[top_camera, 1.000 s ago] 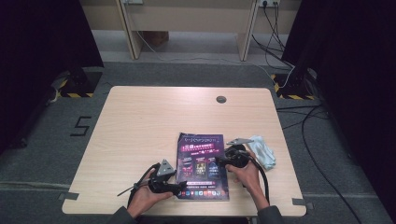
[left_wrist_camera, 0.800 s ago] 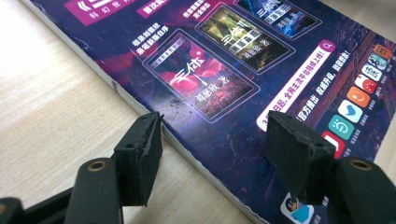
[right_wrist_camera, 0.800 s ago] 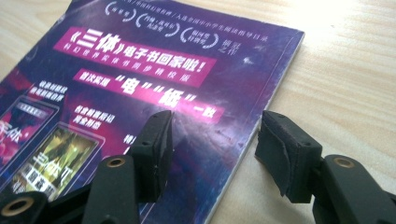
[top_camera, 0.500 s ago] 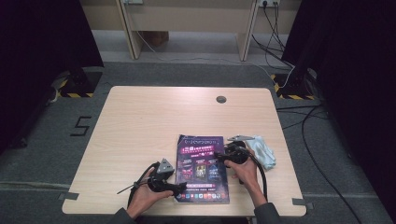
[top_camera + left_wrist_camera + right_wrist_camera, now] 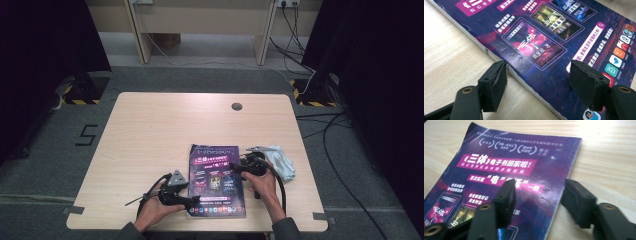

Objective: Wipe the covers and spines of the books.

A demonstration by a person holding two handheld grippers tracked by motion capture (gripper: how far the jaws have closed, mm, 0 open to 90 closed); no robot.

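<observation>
Straddling: both grippers set over opposite long edges of the magazine (image 5: 216,181), judged a setup for lifting or opening it from two sides.
Magazine place: flat on the table (image 5: 165,130), near edge, a little right of centre, cover up, purple with printed panels.
Left gripper (image 5: 192,201): released, jaws just closed a little yet wide apart; one jaw outside the magazine's left edge above bare wood, the other over the cover; no pad pressing on paper in the left gripper view (image 5: 537,82).
Right gripper (image 5: 235,166): released as well, jaws just narrowed a bit; one over the cover, one beyond the right edge above wood, seen in the right gripper view (image 5: 537,195); nothing clamped.
Why so held: edges kept between the jaws, likely so a squeeze or a slide under can catch cover or spine.
Edges: left edge shows page thickness, slightly worn; right edge thin, lying close to the tabletop.
Cloth (image 5: 281,161): white, crumpled, just right of the right gripper, near the magazine's far right corner; little room that way.
Open room: far half and left side of the table bare; grommet hole (image 5: 237,106) far off.
Near side: little margin before the table's rim; forearms close in.
</observation>
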